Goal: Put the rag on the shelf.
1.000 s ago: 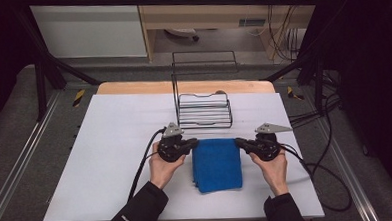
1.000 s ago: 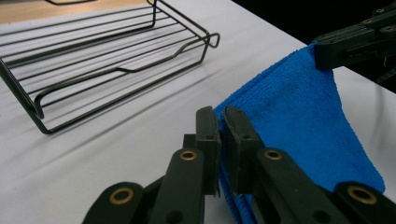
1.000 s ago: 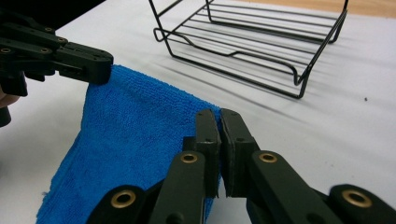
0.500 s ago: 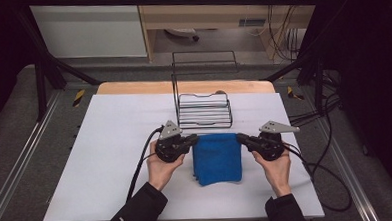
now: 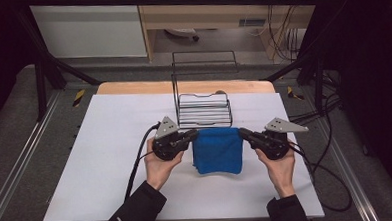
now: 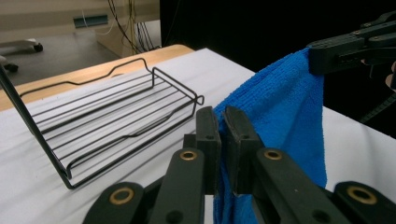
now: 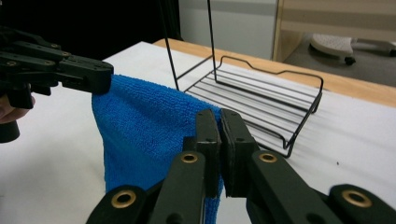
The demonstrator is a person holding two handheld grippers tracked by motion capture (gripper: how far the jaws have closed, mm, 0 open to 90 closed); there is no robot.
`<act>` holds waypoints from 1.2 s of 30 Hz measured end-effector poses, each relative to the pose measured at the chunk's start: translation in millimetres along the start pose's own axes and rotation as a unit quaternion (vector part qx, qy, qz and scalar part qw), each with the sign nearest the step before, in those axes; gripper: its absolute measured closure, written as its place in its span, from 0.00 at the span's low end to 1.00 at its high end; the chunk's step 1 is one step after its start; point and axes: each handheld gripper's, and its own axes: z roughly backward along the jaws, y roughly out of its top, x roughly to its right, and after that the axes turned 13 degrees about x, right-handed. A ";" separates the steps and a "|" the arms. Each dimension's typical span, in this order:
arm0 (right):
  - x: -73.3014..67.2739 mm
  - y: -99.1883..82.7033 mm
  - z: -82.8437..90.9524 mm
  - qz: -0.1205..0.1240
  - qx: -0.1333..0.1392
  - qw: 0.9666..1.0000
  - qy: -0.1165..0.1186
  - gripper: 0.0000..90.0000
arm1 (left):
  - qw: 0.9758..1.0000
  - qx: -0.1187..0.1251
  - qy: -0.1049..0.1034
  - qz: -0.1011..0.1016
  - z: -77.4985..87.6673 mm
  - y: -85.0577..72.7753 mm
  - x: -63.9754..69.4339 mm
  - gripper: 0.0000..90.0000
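We see the towel (image 5: 218,150) hanging between our two grippers, over the table (image 5: 110,144). Our left gripper (image 5: 191,135) is at its left top corner and our right gripper (image 5: 245,133) is at its right top corner. The wire rack (image 5: 204,110) stands on the table just behind the towel, near the far edge

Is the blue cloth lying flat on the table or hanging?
Hanging: the blue cloth drapes from its top corners, pinched by the left gripper and right gripper.
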 end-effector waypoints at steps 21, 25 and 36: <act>-19.0 33.0 9.7 0.038 0.065 0.997 -0.008 0.97 | 0.998 0.054 0.006 -0.020 13.7 32.9 2.6 0.94; -21.6 38.8 8.3 0.041 0.075 0.996 -0.009 0.97 | 0.998 0.065 0.009 -0.022 16.9 39.4 2.0 0.94; -26.6 53.8 3.6 0.051 0.111 0.992 -0.018 0.97 | 0.995 0.094 0.016 -0.030 22.5 62.6 0.1 0.94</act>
